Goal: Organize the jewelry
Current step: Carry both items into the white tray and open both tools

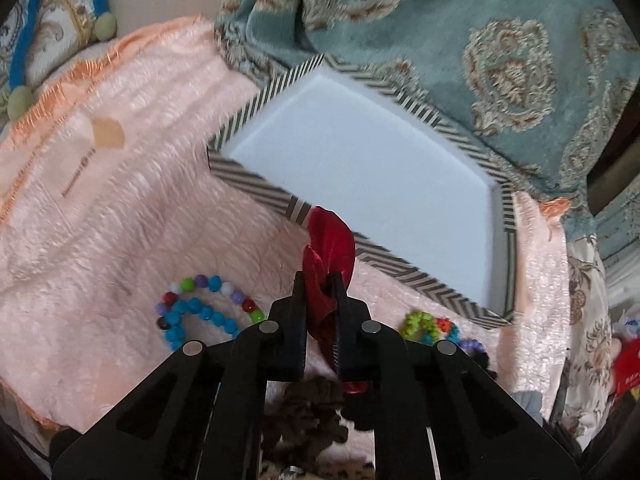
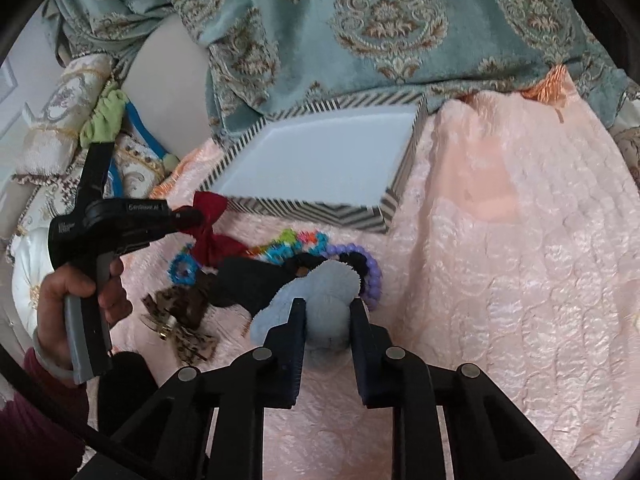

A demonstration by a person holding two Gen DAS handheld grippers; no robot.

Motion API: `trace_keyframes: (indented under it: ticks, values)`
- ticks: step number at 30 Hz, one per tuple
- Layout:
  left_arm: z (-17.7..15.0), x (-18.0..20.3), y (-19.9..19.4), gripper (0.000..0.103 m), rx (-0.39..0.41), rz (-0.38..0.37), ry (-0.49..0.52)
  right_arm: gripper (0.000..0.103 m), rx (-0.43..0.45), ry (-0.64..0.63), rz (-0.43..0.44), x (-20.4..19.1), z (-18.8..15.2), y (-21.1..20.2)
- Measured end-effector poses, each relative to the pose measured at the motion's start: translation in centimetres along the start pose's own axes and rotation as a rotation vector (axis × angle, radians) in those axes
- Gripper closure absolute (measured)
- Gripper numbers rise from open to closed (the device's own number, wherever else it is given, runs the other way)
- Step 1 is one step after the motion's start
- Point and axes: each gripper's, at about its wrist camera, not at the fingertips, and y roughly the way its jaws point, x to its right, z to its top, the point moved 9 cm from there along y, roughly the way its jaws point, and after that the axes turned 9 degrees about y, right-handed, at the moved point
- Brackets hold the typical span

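Note:
My left gripper [image 1: 319, 278] is shut on a red velvet scrunchie [image 1: 330, 248] and holds it above the pink blanket, just short of the near rim of the striped box [image 1: 256, 182]. The right wrist view shows that gripper [image 2: 192, 216] with the red scrunchie [image 2: 210, 224] beside the box [image 2: 304, 210], whose white inside holds nothing. My right gripper [image 2: 328, 306] has its fingers on both sides of a fluffy blue scrunchie [image 2: 320, 292] on the blanket. A blue and multicoloured bead bracelet [image 1: 204, 310] lies to the lower left.
A pile of scrunchies and bead bracelets [image 2: 288, 256] lies in front of the box, with a brown scrunchie [image 1: 308, 412] and a leopard bow [image 2: 180, 324]. A teal patterned cushion [image 2: 360, 32] stands behind the box. The pink blanket [image 2: 500, 240] stretches right.

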Motion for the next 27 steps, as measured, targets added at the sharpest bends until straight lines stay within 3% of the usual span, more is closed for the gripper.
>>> trace_keyframes:
  ticks: [8, 15, 20, 27]
  values:
    - [1.7, 0.3, -3.1, 0.094, 0.066, -0.013, 0.017, 0.083, 0.081, -0.015, -0.006, -1.5, 3.7, -1.8]
    - [5.4, 0.8, -2.5, 0.094, 0.121, -0.029, 0.013, 0.083, 0.121, 0.011, -0.025, -1.8, 8.4, 0.9]
    - [8.3, -0.3, 1.4, 0.094, 0.117, -0.014, -0.025, 0.083, 0.094, 0.095, -0.001, -0.5, 10.9, 6.5]
    - [8.4, -2.5, 7.4, 0.094, 0.047, 0.083, -0.016, 0.083, -0.016, 0.093, -0.037, 1.7, 9.6, 11.3]
